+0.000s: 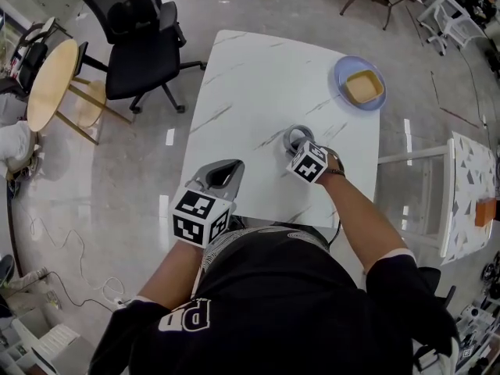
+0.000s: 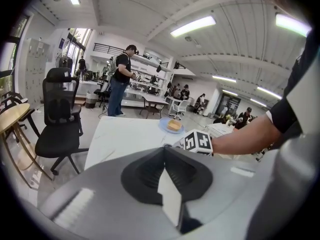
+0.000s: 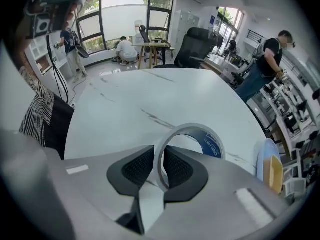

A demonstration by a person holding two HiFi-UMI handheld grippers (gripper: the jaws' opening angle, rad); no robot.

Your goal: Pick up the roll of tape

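Pinching one roll of tape (image 3: 213, 144) is the right gripper (image 3: 160, 167).

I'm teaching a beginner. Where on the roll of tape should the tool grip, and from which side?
Its thin wall on the near side: one jaw inside the hole, one outside. The roll of tape is an open ring, and the right tool pinches it so.

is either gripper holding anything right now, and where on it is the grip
The right gripper holds the roll of tape by its near wall, one finger inside the ring and one outside. The left gripper is shut on nothing.
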